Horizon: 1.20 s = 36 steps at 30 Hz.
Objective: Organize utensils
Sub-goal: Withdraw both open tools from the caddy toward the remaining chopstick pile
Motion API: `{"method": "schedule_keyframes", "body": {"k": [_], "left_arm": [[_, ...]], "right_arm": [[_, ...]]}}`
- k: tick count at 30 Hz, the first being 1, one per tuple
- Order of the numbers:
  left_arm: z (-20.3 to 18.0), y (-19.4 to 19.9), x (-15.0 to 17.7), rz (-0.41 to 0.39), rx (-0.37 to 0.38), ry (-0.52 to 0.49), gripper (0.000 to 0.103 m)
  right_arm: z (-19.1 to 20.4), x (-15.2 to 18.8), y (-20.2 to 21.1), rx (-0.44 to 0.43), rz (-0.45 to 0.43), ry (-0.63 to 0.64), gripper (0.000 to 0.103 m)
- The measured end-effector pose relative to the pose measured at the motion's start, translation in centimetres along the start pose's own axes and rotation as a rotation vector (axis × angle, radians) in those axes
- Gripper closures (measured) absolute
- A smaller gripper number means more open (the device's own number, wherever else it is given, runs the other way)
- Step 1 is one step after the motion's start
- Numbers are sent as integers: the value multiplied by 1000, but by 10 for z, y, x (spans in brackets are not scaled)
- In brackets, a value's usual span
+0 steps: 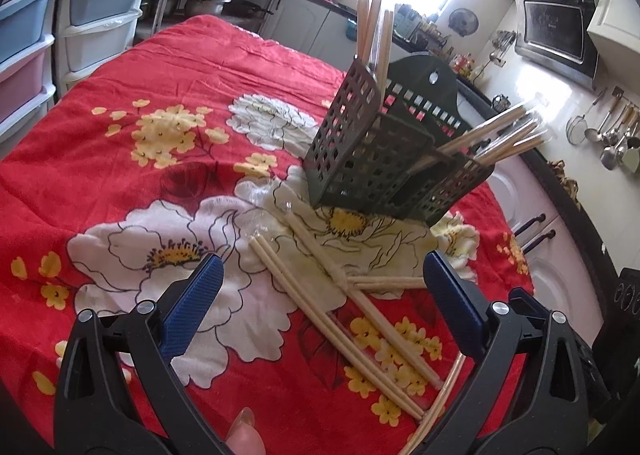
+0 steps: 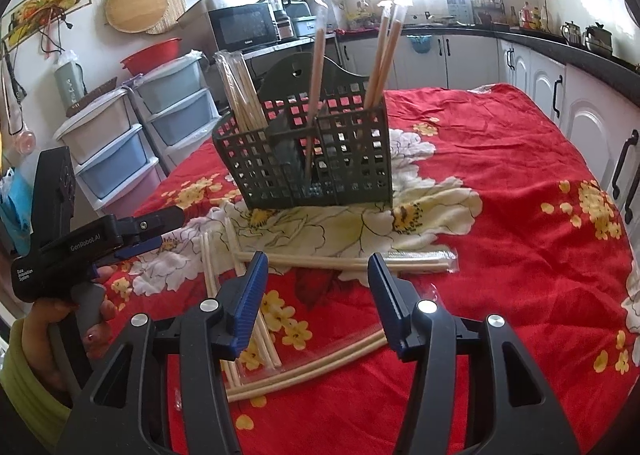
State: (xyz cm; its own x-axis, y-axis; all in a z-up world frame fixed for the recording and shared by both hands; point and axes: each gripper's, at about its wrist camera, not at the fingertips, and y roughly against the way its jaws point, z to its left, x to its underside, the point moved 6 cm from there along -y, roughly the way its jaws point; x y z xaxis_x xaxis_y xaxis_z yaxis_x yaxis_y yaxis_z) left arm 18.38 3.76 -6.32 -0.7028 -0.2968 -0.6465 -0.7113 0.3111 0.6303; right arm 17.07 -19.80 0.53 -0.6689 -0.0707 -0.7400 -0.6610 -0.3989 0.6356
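Your black plastic left gripper (image 2: pixel 160 233) carries ribbed blue pads, silver screws and white "GenRobot.AI" lettering; your yellow-green sleeve (image 2: pixel 24 367) shows, nails painted red.

Both tongs, left (image 1: pixel 320 275) and right (image 2: pixel 316 275), tilt downward, jaws apart, gripping nothing.

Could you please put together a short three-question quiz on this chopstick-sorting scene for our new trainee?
1. True or false: both grippers are open and hold nothing.
2. Where do the loose chopsticks lie? A) on the red cloth in front of the basket B) in a drawer C) on the floor
3. Fill in: some chopsticks already stand in the ____.

Key
1. True: left gripper and right gripper are empty.
2. A
3. basket
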Motion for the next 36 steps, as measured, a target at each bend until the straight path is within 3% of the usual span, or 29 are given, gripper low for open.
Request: {"method": "schedule_keyframes", "body": {"k": [3, 13, 18, 20, 23, 29, 36], "left_arm": [[1, -4, 4, 19, -8, -3, 11], [10, -23, 18, 110, -14, -3, 11], [15, -31, 18, 130, 6, 27, 23], [17, -32, 16, 133, 14, 38, 33], [23, -37, 13, 138, 37, 75, 39], [29, -42, 8, 141, 62, 117, 45], [41, -48, 1, 140, 69, 168, 62]], "right_arm": [[-2, 4, -1, 10, 13, -5, 49], [-26, 28, -7, 77, 112, -64, 48], [-34, 37, -15, 86, 160, -107, 48], [-36, 39, -18, 86, 175, -118, 48], [-38, 46, -29, 70, 218, -153, 48], [-38, 43, -39, 60, 224, -186, 49], [-50, 40, -43, 41, 209, -278, 67]]}}
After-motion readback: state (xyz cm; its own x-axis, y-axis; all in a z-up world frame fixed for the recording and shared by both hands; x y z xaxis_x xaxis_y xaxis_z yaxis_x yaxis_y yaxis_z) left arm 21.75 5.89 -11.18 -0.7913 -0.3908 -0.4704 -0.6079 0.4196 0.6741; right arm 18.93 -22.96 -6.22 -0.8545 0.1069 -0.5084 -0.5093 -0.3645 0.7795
